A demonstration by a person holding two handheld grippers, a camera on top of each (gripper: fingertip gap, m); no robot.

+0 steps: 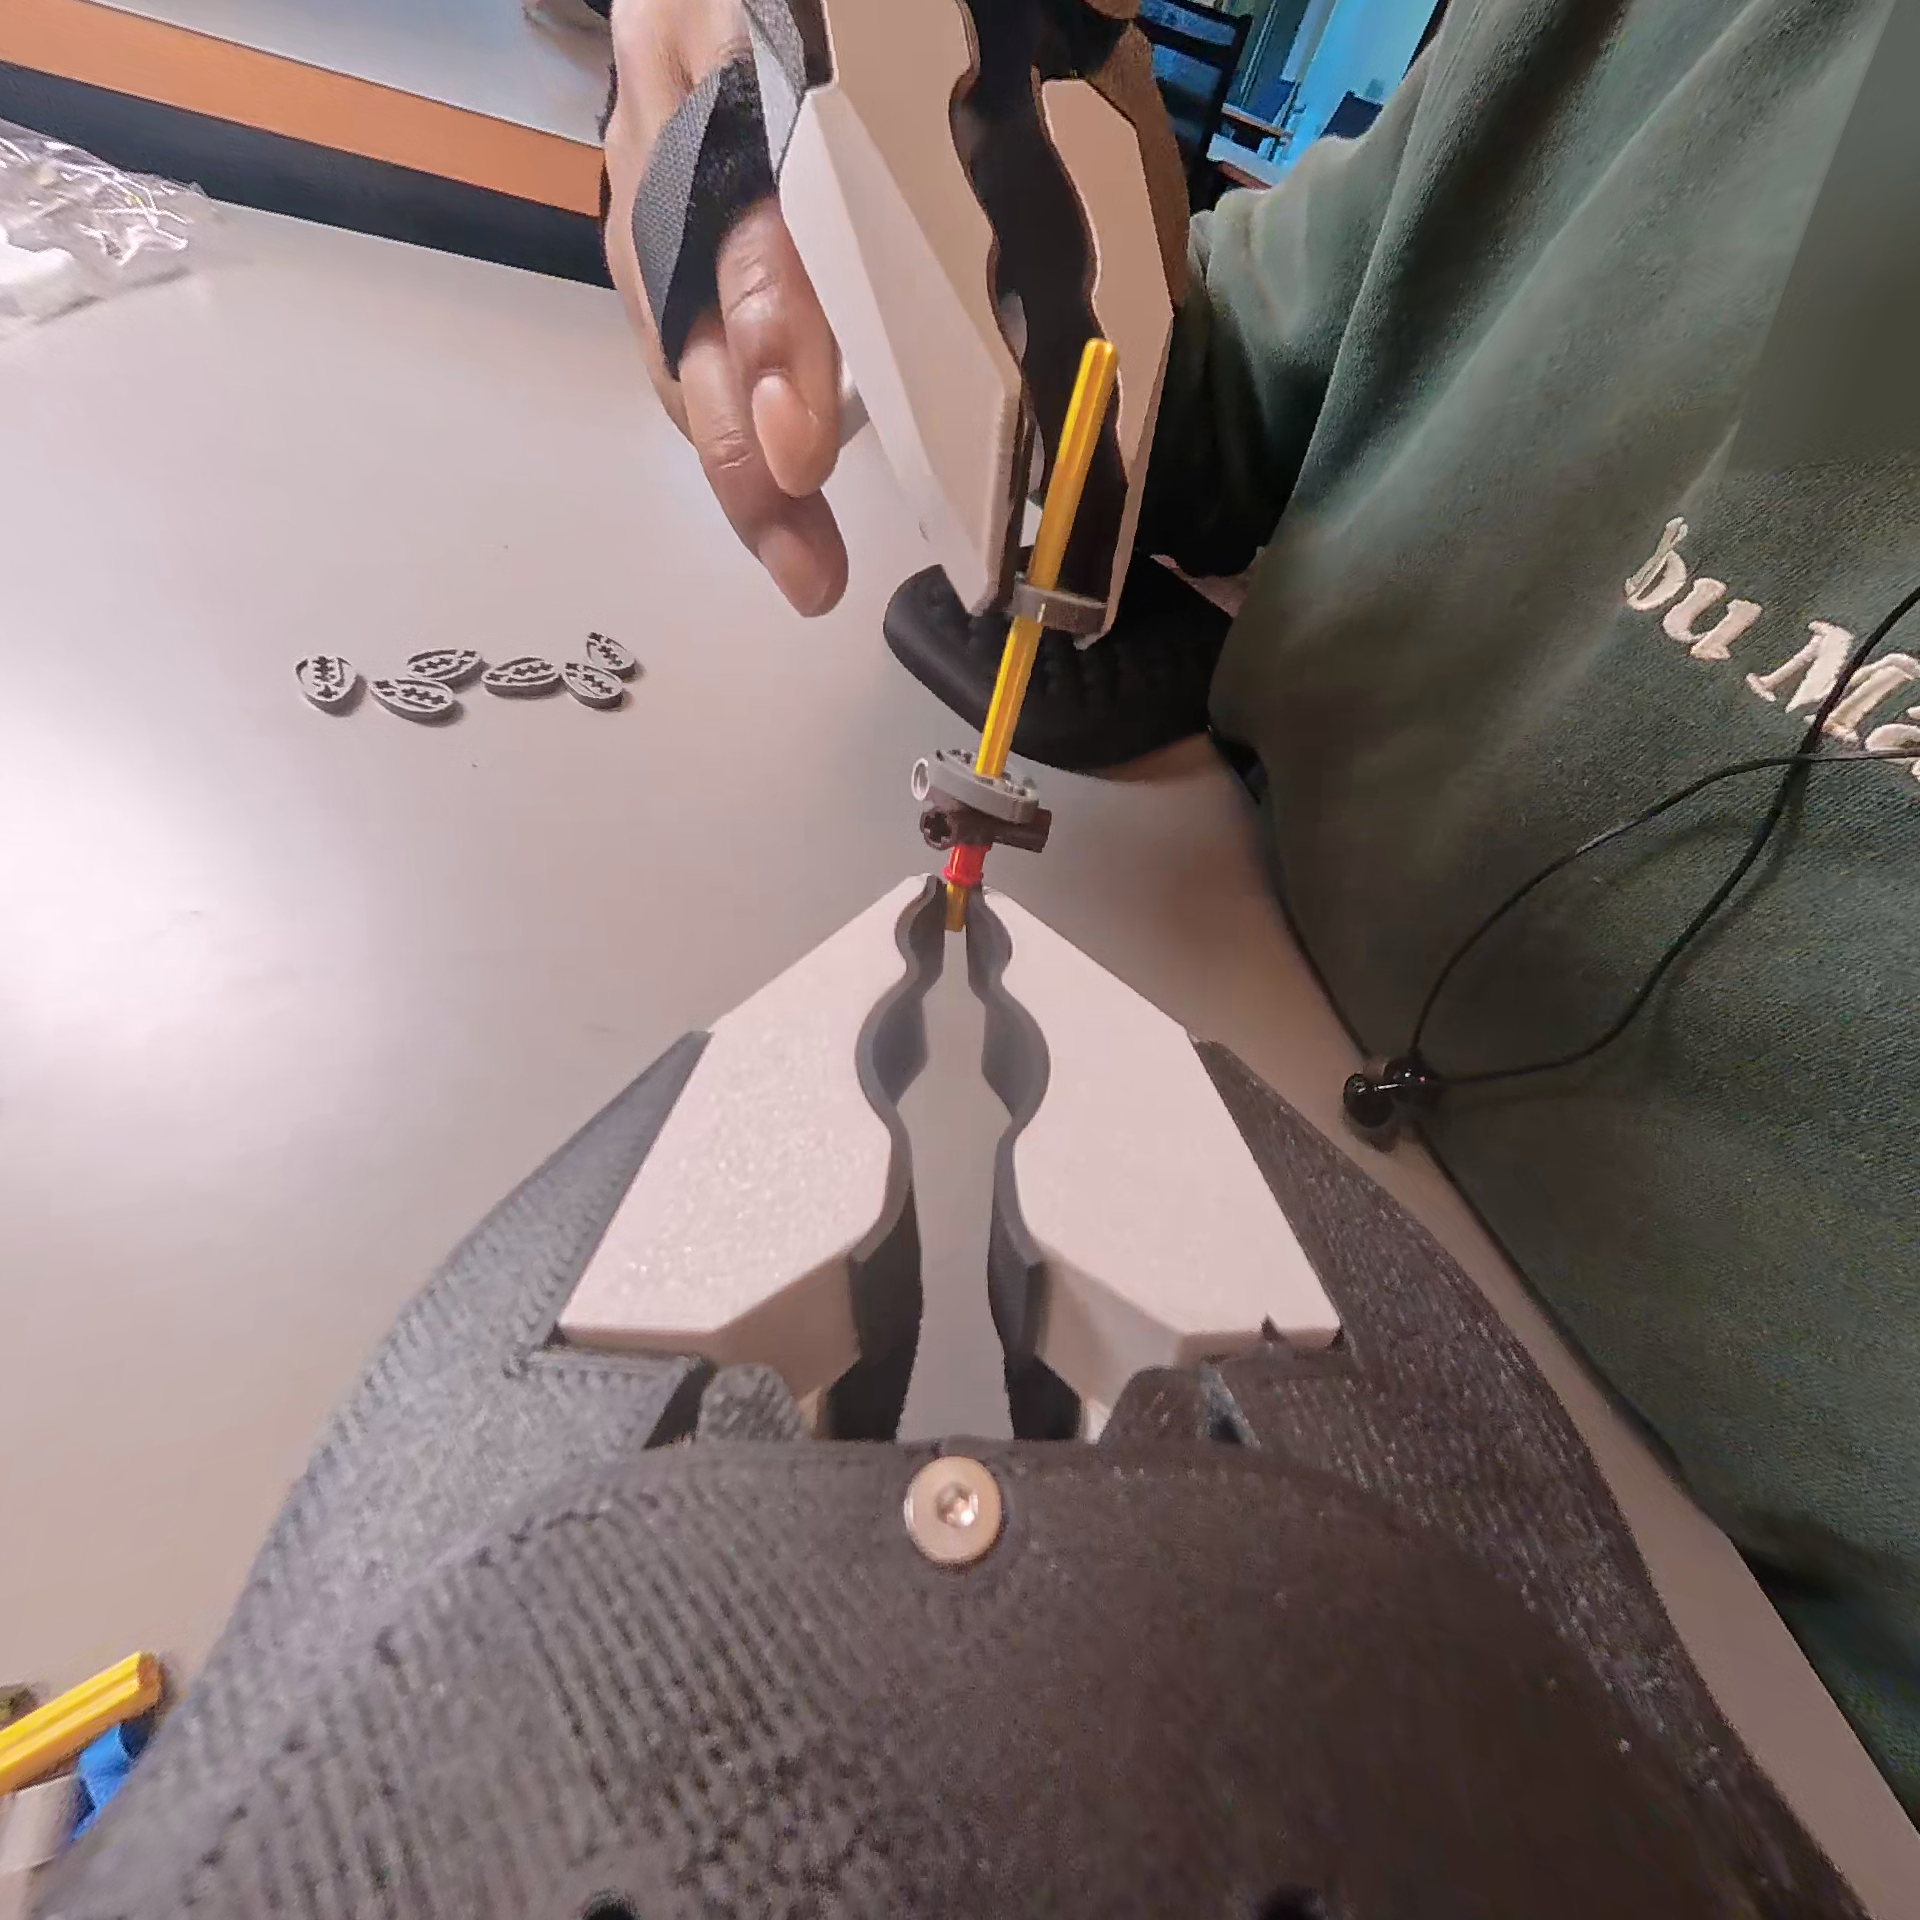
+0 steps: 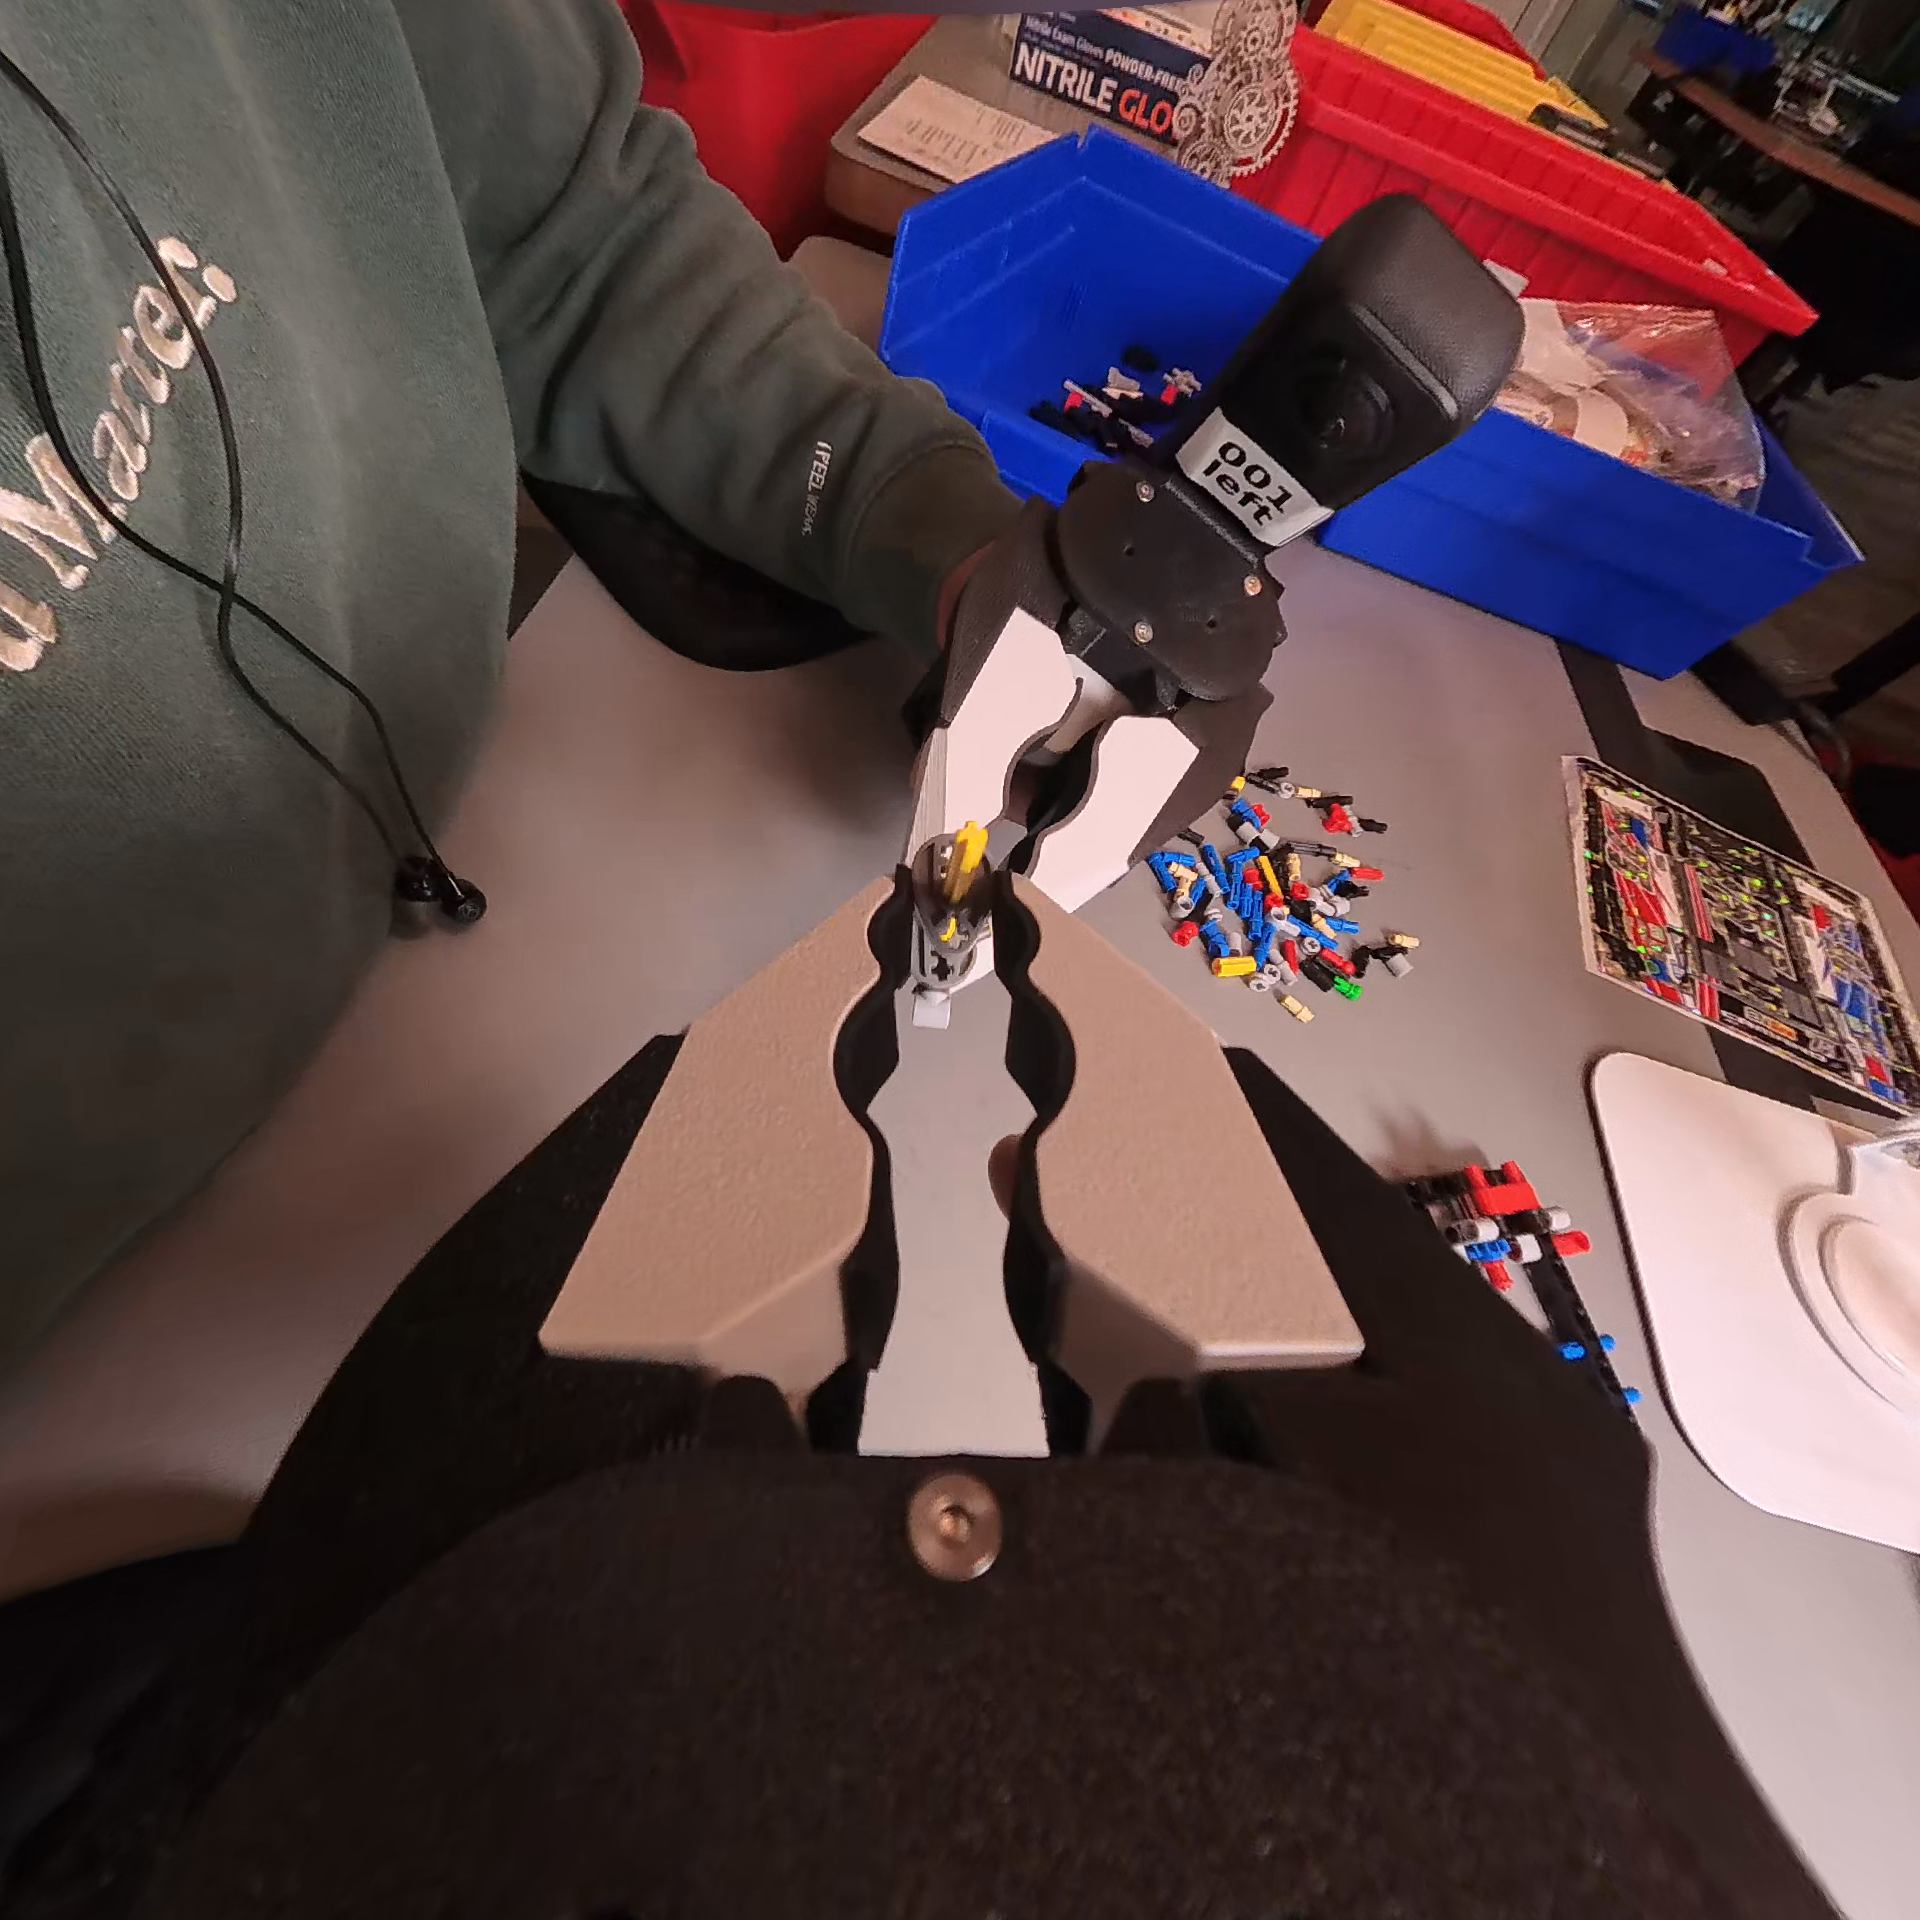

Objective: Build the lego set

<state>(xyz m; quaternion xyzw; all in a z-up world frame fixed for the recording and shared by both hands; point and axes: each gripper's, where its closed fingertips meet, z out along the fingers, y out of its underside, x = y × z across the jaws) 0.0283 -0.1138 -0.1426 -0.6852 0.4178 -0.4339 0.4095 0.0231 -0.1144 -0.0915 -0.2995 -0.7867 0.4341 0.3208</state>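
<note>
Yellow axle (image 1: 1013,681) is the link btwn both tongs: left tongs (image 1: 961,902) pinch its lower end, just under a red bush (image 1: 966,860) and a dark connector w/ grey plate (image 1: 982,800). Right tongs (image 1: 1055,608) sit farther along the same rod, pressed onto a small grey piece (image 1: 1060,603) threaded on it. Axle's long axis runs straight from one tip to the other, both held above the surface (image 1: 312,935). Next move, I'd judge: slide the grey piece down the axle toward the stack, so pull must stay along the axis. Loose grey oval parts (image 1: 468,681) lie well apart
</note>
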